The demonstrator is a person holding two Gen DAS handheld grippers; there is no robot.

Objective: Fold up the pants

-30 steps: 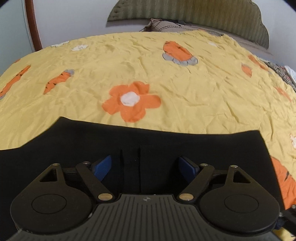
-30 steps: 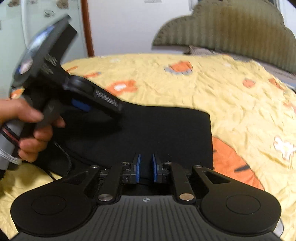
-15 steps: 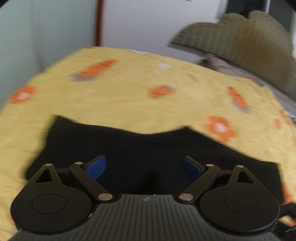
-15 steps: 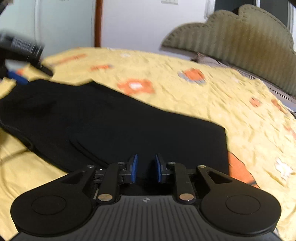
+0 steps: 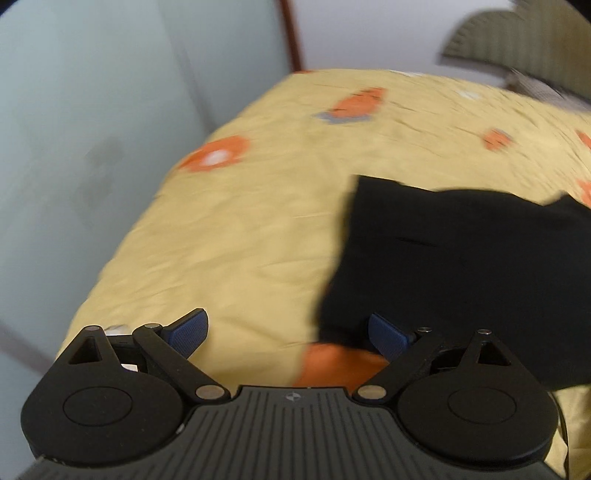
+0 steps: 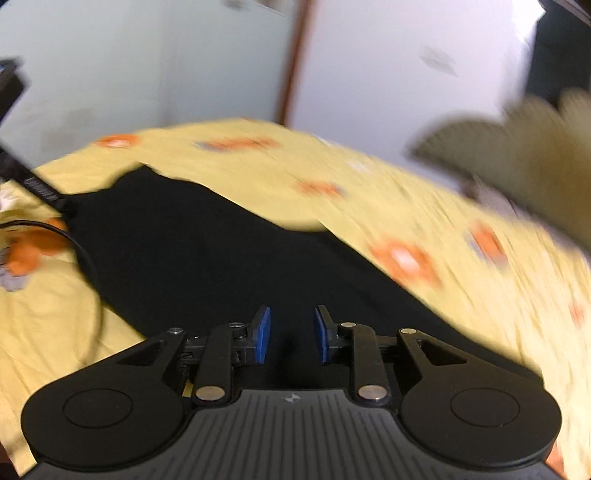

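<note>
The black pants (image 5: 461, 258) lie flat on the yellow bedspread (image 5: 240, 229) with orange flower prints. In the left wrist view they fill the right side. My left gripper (image 5: 288, 332) is wide open and empty, over the bedspread just left of the pants' edge. In the right wrist view the pants (image 6: 207, 258) stretch from the far left toward me. My right gripper (image 6: 291, 334) is partly open and empty, low over the near end of the pants. Both views are motion-blurred.
A pale wall (image 5: 74, 147) and a brown door frame (image 5: 291, 33) stand past the bed's left edge. An olive headboard (image 6: 517, 147) is at the far right. A black cable (image 6: 85, 258) loops at the left.
Both views have swung left. My left gripper has moved off the pants to their left edge. My right gripper's fingers have opened wider.
</note>
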